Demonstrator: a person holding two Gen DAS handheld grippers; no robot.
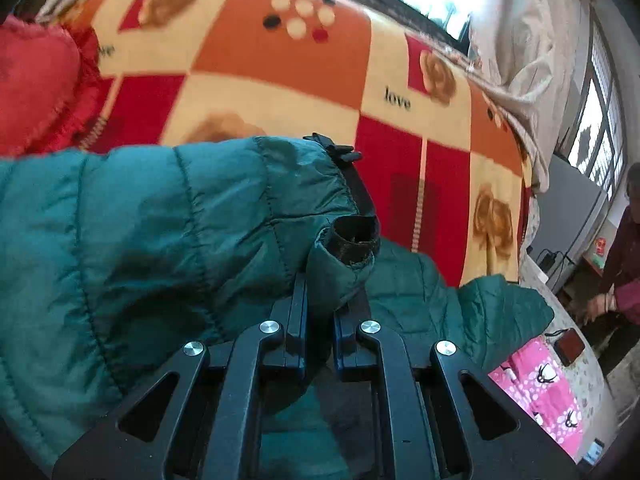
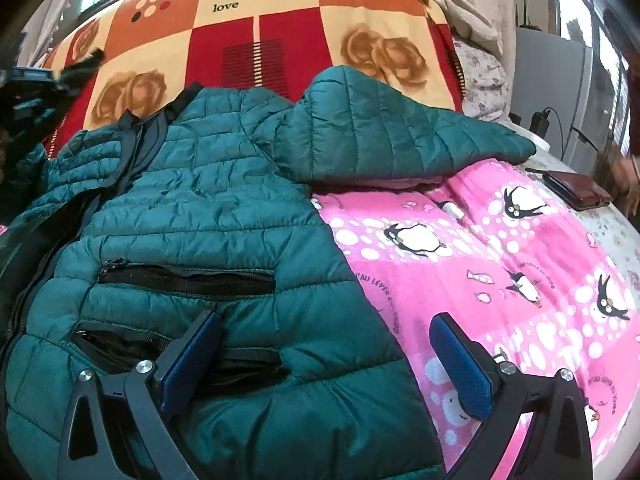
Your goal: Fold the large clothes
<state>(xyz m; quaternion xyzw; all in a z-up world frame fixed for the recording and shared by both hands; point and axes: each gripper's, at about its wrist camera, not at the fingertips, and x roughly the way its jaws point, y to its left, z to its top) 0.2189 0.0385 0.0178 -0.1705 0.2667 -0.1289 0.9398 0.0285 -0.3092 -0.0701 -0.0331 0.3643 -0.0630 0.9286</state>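
Note:
A dark green quilted puffer jacket [image 2: 208, 216] lies spread on the bed, front up, with black zip pockets. Its right sleeve [image 2: 400, 136] stretches out toward the right. My left gripper [image 1: 320, 300] is shut on the other sleeve's cuff [image 1: 340, 256] and holds that sleeve [image 1: 160, 232] lifted above the bed. My right gripper [image 2: 324, 344] is open and empty, just above the jacket's lower right edge, one finger over the jacket and one over the pink sheet.
A pink penguin-print sheet [image 2: 500, 272] covers the near bed. An orange, red and cream rose blanket [image 2: 256, 40] lies behind. A red garment [image 1: 36, 80] sits far left. A brown wallet [image 2: 576, 192] lies near the right edge, where a person [image 1: 628, 248] stands.

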